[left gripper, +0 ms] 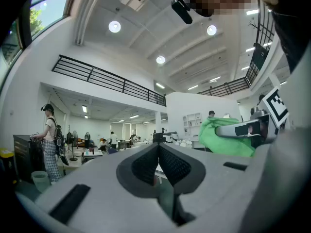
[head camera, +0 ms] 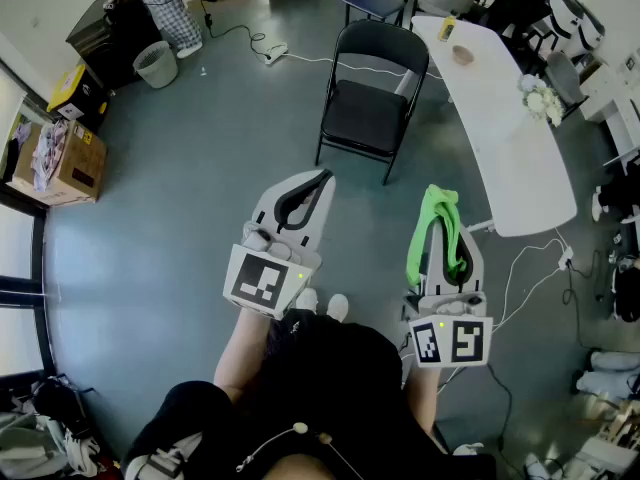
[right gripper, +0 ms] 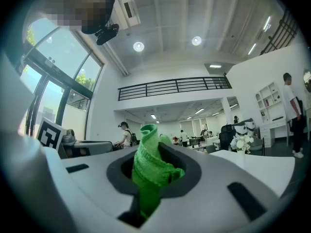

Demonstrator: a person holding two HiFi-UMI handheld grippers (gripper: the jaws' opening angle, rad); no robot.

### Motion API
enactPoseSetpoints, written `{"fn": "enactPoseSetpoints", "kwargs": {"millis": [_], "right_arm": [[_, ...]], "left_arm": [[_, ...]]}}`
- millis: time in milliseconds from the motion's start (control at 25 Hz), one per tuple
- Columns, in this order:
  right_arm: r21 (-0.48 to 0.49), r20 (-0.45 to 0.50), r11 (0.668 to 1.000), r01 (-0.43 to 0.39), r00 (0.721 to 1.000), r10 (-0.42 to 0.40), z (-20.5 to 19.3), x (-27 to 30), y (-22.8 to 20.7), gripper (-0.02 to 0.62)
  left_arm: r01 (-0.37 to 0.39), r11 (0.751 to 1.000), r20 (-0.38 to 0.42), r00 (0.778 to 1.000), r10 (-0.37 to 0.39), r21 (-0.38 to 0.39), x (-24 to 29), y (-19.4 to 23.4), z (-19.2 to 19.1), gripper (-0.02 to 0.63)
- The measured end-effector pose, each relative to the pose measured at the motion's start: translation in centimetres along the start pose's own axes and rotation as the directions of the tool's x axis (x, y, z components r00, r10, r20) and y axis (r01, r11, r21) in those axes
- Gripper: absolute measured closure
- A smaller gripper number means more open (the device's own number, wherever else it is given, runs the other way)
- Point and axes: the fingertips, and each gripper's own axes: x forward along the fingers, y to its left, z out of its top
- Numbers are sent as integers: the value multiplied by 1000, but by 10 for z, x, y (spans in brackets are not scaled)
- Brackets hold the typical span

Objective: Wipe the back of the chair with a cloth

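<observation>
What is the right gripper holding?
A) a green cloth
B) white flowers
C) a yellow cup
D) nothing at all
A: the right gripper is shut on the crumpled green cloth, which sticks up from between its jaws.

Floor (head camera: 170, 208) (grey): folding chair (head camera: 365, 118), white table (head camera: 510, 168), bin (head camera: 155, 65), cardboard box (head camera: 70, 163).

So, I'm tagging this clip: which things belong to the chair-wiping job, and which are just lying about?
Job: green cloth, clamped in the right gripper; black folding chair; left gripper, shut, empty.
Lying about: white table, flowers, cardboard box, bin.
</observation>
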Motion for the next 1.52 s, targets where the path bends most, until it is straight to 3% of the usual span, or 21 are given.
{"fn": "enactPoseSetpoints", "kwargs": {"millis": [680,920,1520], "right_arm": [[-20,-2,1000,0,1000,0,-1,1,1,552],[-17,-5,999,-34,999,34,-2,2,0,551],[-4,27,998,-60,998,61,5,-4,-59,551]], "left_arm": [[-3,1000,-1,1000,3,0,1,3,-1,601],[-10,1000,-8,1000,10,7,6,-1,-2,601],[-50,998,-11,999,51,41,39,-15,-4,601]]}}
